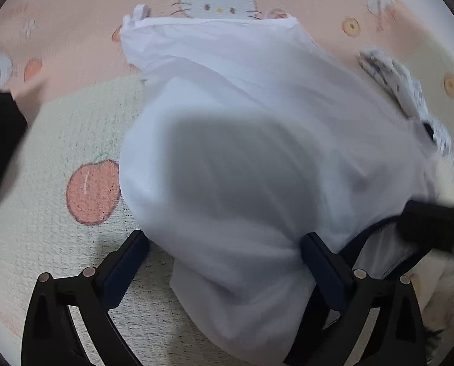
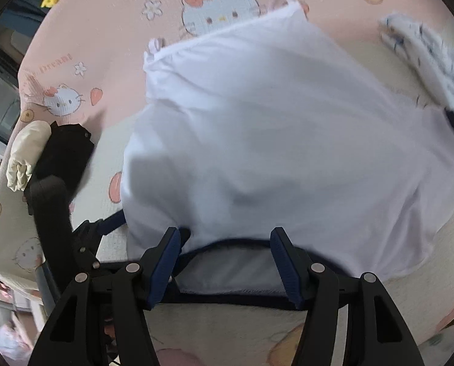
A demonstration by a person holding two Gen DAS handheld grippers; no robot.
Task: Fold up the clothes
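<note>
Dark blue pads of my left gripper (image 1: 224, 270) sit closest in the left wrist view, jaws spread wide, with a bunched fold of the white garment (image 1: 242, 140) lying between them — the left pad stands clear of the cloth, so I read this grip as released. My right gripper (image 2: 225, 262) has its jaws parted around the garment's dark-trimmed neckline (image 2: 227, 244); I cannot tell whether the pads press on it.

Off the garment's left edge the cartoon-cat bedsheet (image 1: 74, 140) is bare, with a printed apple (image 1: 93, 192) just beside the cloth — that is my open room. From the right wrist view, the sheet's left edge drops away, and a gloved hand (image 2: 26, 155) sits there on the left gripper's black body. On the right, a crumpled patterned cloth (image 2: 434, 58) lies near the garment's far corner.

White and thin, the garment is spread mid-bed, softly wrinkled, its straight far hem (image 1: 208, 22) lying across a printed cat face. Both views are motion-blurred.
</note>
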